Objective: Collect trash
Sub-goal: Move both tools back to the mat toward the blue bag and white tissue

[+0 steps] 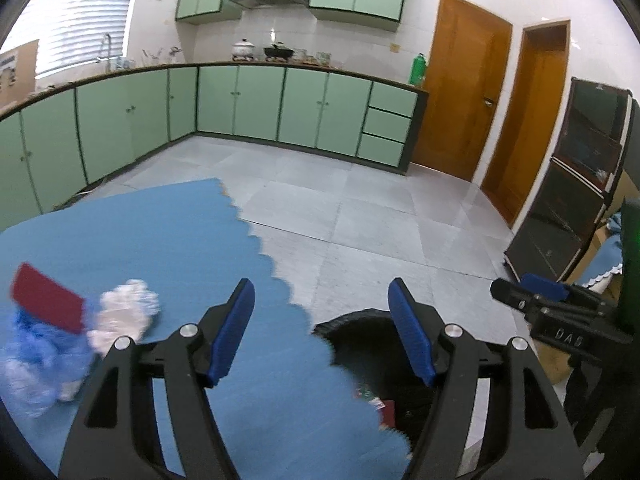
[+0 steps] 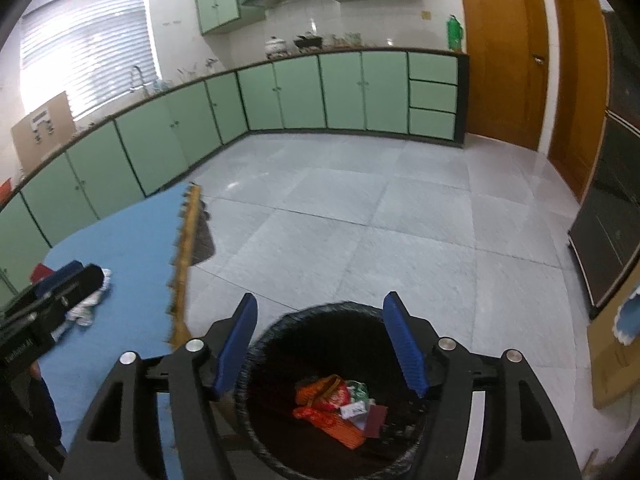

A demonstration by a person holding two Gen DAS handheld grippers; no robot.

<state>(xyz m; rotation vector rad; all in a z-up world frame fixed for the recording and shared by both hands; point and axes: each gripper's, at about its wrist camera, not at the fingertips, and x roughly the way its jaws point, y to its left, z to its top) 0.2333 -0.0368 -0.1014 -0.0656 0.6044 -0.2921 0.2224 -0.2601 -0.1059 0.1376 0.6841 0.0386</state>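
Daylight blows out the window (image 1: 84, 12), floor (image 2: 500, 168) has soft glare, heavy fisheye bend with dark corners, and the trash (image 1: 52, 344) is motion-blurred.

My left wrist camera looks forward and down along the left claw (image 1: 322, 330), close over the blue worktop (image 1: 160, 232), its edge and the bin (image 1: 348, 344) beneath. My right wrist camera tilts down along the right claw (image 2: 320, 342), almost straight into the bin (image 2: 280, 360), near. Both face the green cabinets (image 1: 256, 100), floor (image 1: 360, 216) and doors (image 1: 460, 96). Each catches the other claw at its frame edge, and both share the worktop edge and bin.
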